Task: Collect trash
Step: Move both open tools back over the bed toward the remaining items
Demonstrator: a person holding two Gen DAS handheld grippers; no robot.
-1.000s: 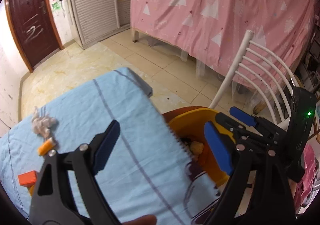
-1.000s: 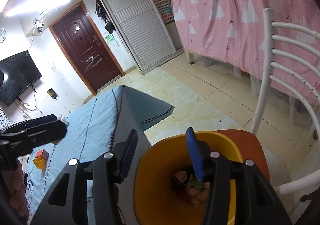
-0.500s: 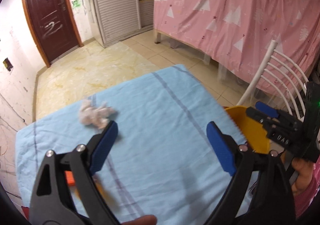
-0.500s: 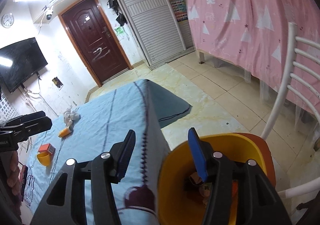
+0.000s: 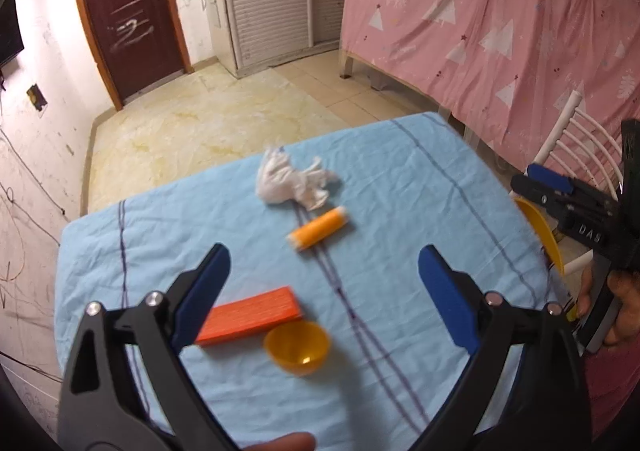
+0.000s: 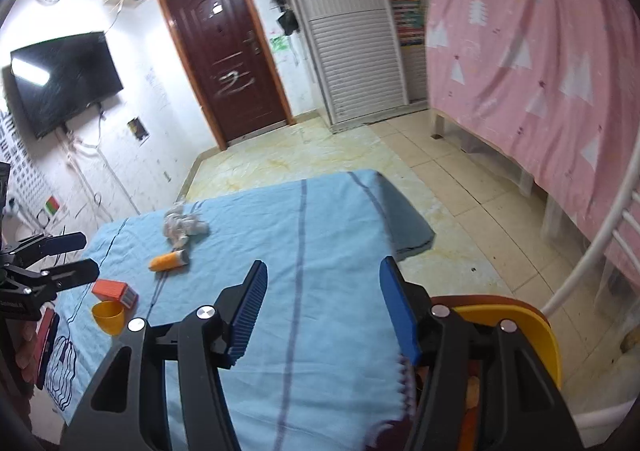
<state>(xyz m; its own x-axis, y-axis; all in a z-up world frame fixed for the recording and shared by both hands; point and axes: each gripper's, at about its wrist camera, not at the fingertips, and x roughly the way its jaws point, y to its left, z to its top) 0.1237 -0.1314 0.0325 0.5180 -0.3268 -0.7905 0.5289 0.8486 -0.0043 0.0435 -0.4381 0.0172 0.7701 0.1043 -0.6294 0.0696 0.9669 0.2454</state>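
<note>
A crumpled white tissue (image 5: 294, 183) lies on the blue tablecloth (image 5: 400, 179), with an orange tube (image 5: 319, 234), a flat orange box (image 5: 250, 315) and a small orange cup (image 5: 297, 347) nearer me. My left gripper (image 5: 324, 291) is open and empty above the box and cup. My right gripper (image 6: 320, 307) is open and empty over the table's right edge, beside the yellow bin (image 6: 532, 335). The tissue (image 6: 182, 225), tube (image 6: 168, 261), box (image 6: 114, 289) and cup (image 6: 108, 315) also show in the right wrist view, as does the left gripper (image 6: 68, 257).
The yellow bin (image 5: 540, 227) stands on a chair with a white slatted back (image 5: 576, 143) at the table's right edge. A pink curtain (image 5: 500, 23) hangs behind. Tiled floor (image 5: 208, 119), a dark door and a wall TV (image 6: 60, 79) lie beyond the table.
Both grippers have swung left from the yellow bin toward the table. The tissue, tube, box and cup now sit central in the left wrist view. Both stay open.
</note>
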